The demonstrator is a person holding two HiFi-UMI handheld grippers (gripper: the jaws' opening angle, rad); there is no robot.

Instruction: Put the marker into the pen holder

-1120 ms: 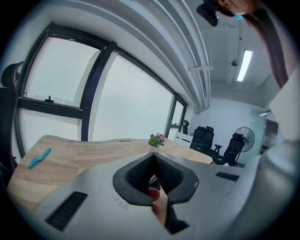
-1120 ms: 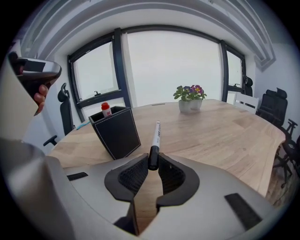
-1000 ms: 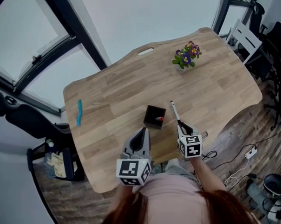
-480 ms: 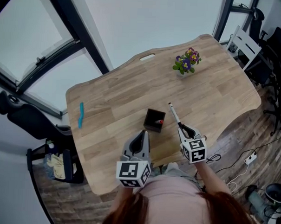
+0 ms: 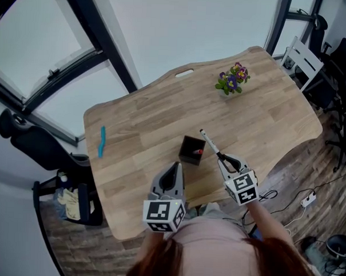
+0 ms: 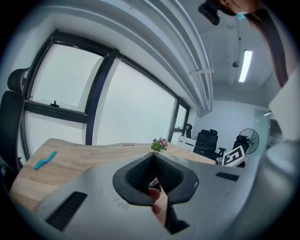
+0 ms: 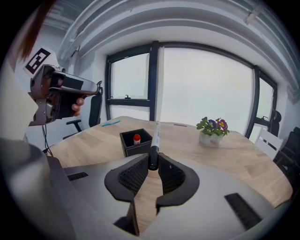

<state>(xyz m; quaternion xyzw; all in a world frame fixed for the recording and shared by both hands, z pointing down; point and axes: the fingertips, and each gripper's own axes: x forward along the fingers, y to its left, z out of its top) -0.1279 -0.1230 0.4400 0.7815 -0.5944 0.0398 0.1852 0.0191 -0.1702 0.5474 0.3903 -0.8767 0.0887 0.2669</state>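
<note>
The black square pen holder (image 5: 190,148) stands on the wooden table (image 5: 265,121), with a red-capped item (image 5: 199,151) inside it. My right gripper (image 5: 226,162) is shut on a black-and-white marker (image 5: 209,144). The marker slants up and away, and its far tip is just past the holder's right rear corner. In the right gripper view the marker (image 7: 155,139) runs out from between the right gripper's (image 7: 152,164) jaws, to the right of the holder (image 7: 136,142). My left gripper (image 5: 171,173) hovers at the table's near edge, just short of the holder, jaws together and empty.
A small pot of purple flowers (image 5: 232,80) stands at the far right of the table. A blue object (image 5: 102,142) lies near the left edge. Office chairs (image 5: 29,145) stand beside the table, and cables lie on the floor at right.
My right gripper has carried the marker leftward, so its far tip now sits closer to the pen holder. The left gripper has stayed put.
</note>
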